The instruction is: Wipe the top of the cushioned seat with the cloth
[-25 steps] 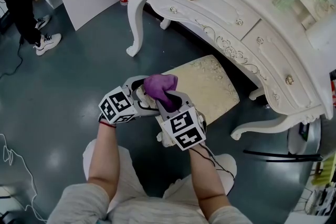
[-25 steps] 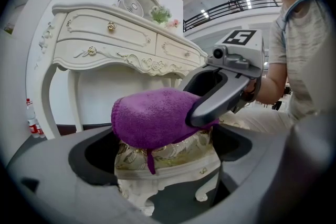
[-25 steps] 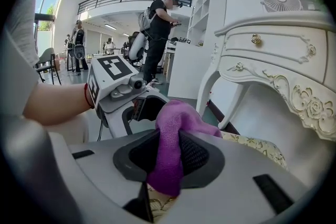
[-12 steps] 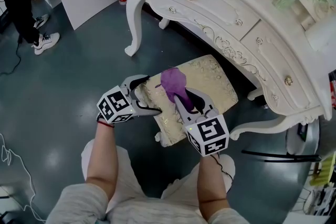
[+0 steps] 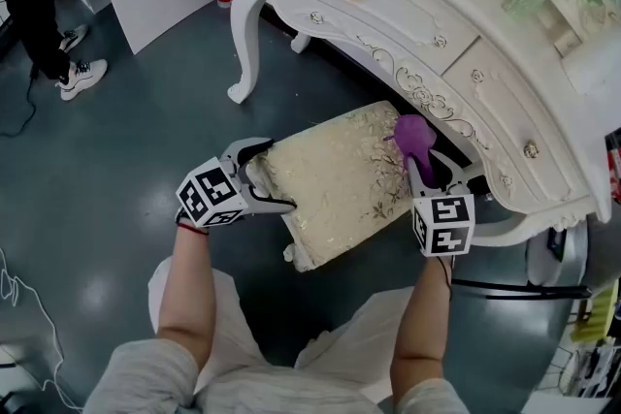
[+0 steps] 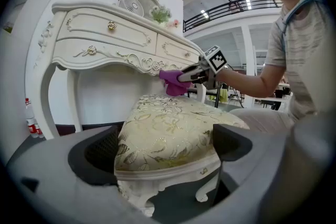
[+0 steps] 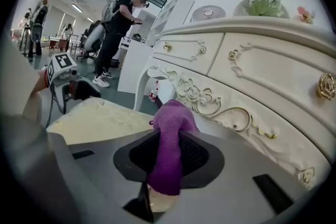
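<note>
The right gripper is clamped on a purple cloth, with the seat to its left. The left gripper has its jaws apart, with the seat's corner between them.

No readable text, label or number shows anywhere.

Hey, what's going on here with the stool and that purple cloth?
A person is wiping the cushioned seat using two handheld grippers. The right gripper is shut on the purple cloth, at the seat's far edge beside the white dressing table. The left gripper is open, jaws either side of the seat's left corner.
</note>
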`<state>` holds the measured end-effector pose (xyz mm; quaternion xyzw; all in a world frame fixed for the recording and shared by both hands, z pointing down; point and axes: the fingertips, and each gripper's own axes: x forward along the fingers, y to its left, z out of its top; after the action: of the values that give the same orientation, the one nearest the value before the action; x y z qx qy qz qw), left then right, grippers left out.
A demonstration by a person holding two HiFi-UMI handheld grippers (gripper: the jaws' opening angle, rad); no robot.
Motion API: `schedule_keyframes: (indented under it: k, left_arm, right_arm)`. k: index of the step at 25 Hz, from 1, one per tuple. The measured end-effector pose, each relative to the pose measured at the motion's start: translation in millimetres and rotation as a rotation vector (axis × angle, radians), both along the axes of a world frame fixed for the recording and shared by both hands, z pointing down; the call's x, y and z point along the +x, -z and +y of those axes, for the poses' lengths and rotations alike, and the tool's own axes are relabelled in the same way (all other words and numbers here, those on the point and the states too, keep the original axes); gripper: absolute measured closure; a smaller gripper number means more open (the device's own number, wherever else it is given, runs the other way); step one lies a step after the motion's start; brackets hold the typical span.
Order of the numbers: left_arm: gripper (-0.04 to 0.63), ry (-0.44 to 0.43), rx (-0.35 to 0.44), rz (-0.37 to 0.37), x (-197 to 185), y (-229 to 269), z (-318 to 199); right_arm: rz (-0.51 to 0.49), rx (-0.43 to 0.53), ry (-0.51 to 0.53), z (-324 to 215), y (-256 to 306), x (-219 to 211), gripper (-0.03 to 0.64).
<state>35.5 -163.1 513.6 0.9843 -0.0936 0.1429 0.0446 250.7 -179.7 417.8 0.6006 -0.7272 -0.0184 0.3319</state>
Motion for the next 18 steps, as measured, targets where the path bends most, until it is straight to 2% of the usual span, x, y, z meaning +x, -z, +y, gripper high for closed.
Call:
schedule_keyframes:
  k: [5, 12, 18]
  left_arm:
    - [0.040, 0.003, 0.003, -0.005, 0, 0, 0]
    - [0.040, 0.007, 0.003, -0.003, 0, 0, 1]
    - [0.040, 0.002, 0.005, 0.004, 0, 0, 0]
  right_arm:
    - [0.050, -0.060, -0.046, -13, -24, 23, 0.523]
    - [0.038, -0.129, -0.075, -23, -58, 27, 0.523]
    - [0.073, -0.141, -0.086, -25, -65, 23, 0.523]
